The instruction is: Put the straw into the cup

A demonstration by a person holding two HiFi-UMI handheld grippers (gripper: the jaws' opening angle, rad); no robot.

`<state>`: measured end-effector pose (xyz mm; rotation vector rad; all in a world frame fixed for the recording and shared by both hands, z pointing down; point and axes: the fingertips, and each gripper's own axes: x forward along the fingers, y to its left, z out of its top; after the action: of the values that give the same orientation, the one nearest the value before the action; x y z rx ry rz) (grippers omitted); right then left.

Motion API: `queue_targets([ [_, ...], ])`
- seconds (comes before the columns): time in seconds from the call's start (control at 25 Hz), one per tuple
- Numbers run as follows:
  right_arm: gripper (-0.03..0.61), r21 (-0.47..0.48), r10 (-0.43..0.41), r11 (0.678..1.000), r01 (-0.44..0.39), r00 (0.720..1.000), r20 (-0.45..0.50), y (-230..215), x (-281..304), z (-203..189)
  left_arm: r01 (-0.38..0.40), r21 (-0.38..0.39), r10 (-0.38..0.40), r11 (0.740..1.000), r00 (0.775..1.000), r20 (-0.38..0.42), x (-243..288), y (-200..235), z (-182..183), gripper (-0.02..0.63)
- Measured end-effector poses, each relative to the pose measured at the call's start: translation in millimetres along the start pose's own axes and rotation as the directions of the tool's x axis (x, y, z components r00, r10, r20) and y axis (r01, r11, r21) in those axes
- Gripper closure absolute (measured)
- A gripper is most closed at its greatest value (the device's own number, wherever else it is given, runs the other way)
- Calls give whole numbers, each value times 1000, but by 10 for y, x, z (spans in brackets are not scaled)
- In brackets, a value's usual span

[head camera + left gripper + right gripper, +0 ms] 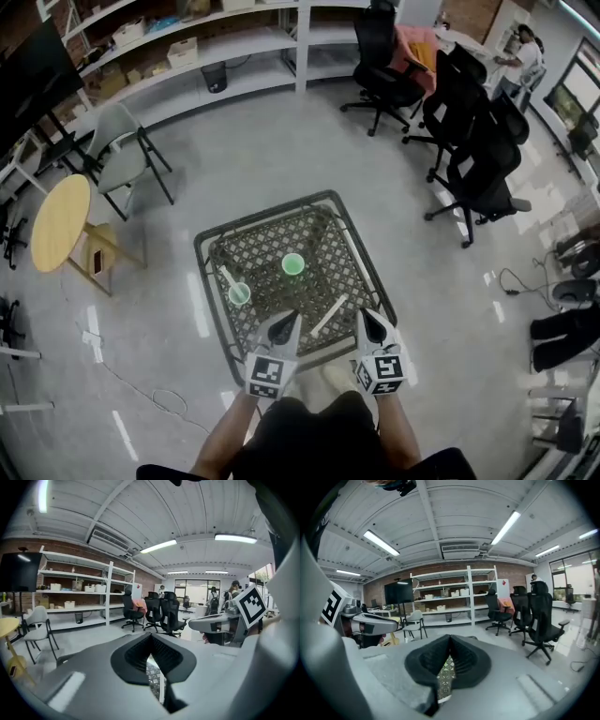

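Lying slanted on the table [202, 246], straw [329, 316] looks pale.

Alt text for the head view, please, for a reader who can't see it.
Seen from above, a person holds the left gripper and right gripper, both shut and empty, over the near edge of a small lattice-top table. On it are a loose straw, a green cup and a paler cup holding a second straw.
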<state>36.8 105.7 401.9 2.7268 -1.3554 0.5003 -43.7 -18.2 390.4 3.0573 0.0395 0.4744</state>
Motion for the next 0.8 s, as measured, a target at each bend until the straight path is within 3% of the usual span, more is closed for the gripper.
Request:
queue_targets([
  [0.32,575,69,-212,975,211,977,6,-479,-399,-241,222,62,-219,973,974,-51,441,-509,-144,607],
  [0.56,575,112,-297,948,298,955,-19,-787,-542,-460,316,80,-308,945,947,-92,780,-752,-295,607],
  [0.8,575,165,-327,929,330,944,-45,-1145,-448,-708,360,87,-345,929,926,-152,1110,-938,-519,607],
])
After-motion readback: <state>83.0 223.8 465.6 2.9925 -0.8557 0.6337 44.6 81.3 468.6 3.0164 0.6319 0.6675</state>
